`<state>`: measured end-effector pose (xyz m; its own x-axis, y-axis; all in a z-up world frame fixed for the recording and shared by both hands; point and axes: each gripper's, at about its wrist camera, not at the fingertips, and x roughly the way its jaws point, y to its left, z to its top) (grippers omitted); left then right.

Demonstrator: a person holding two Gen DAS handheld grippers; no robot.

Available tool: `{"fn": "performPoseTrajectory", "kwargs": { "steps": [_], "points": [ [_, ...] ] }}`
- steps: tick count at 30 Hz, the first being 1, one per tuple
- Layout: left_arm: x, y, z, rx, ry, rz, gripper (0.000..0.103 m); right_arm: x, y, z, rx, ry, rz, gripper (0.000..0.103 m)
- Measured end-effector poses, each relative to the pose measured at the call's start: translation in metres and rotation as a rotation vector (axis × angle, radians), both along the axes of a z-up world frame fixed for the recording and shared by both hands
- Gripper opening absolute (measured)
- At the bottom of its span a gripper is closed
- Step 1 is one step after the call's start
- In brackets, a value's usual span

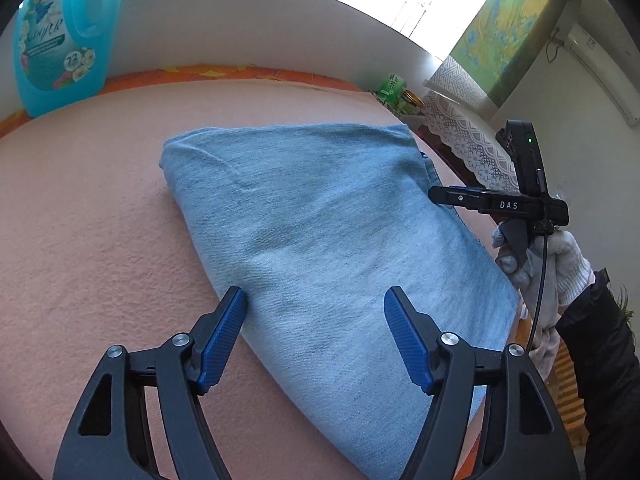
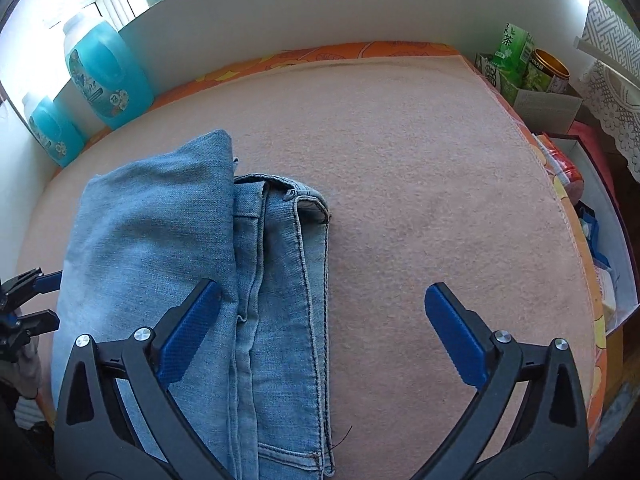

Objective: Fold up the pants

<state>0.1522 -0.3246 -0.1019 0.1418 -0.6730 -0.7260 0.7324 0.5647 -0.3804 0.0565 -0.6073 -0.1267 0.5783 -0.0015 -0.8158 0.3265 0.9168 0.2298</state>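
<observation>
Light-blue jeans (image 1: 328, 220) lie folded into a thick packet on a pink blanket (image 1: 100, 220). My left gripper (image 1: 315, 294) is open just above the packet's near edge, with nothing between its blue pads. In the right wrist view the jeans (image 2: 160, 232) show a smooth top fold and seamed layers beside it. My right gripper (image 2: 322, 286) is wide open: one pad is over the denim, the other over bare blanket (image 2: 440, 200). From the left wrist view, the right gripper (image 1: 434, 194) is at the packet's right edge, held by a gloved hand (image 1: 560, 264). The left gripper (image 2: 54, 300) shows at the left rim.
A blue detergent bottle (image 1: 60, 40) stands at the back left against a white board (image 1: 240, 20); more bottles (image 2: 106, 76) line that side. Green tea boxes and a tin (image 2: 520, 64) sit past the far right corner. An open box (image 2: 600, 240) lies off the right edge.
</observation>
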Motion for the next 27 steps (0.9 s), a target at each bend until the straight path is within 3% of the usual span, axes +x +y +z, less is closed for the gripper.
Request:
{"fn": "performPoseTrajectory", "kwargs": {
  "steps": [2,12,15,16,17,21,23,27],
  "points": [
    [0.003,0.001,-0.001,-0.007,0.002,0.006,0.072,-0.001,-0.006,-0.007,0.067,-0.017,0.007,0.103],
    [0.022,0.006,-0.015,-0.06,0.086,0.069,0.075,0.006,0.021,-0.009,0.083,-0.078,0.137,0.103],
    [0.024,0.005,-0.016,-0.083,0.093,0.079,0.079,0.007,0.027,-0.008,0.114,-0.109,0.136,0.085],
    [0.024,0.003,-0.016,-0.082,0.086,0.077,0.08,0.007,0.031,-0.008,0.134,-0.115,0.133,0.068],
    [0.022,0.006,-0.016,-0.079,0.075,0.076,0.081,0.007,0.036,-0.008,0.125,-0.112,0.129,0.059],
    [0.018,-0.002,-0.015,-0.051,0.023,0.052,0.083,0.005,0.047,-0.002,0.069,-0.108,0.099,0.05],
    [0.02,-0.004,-0.015,-0.058,0.032,0.045,0.081,0.003,0.049,0.003,0.064,-0.111,0.08,0.039],
    [0.024,0.0,-0.014,-0.1,0.064,0.063,0.064,0.0,0.063,0.017,-0.009,-0.115,0.076,0.025]
  ]
}}
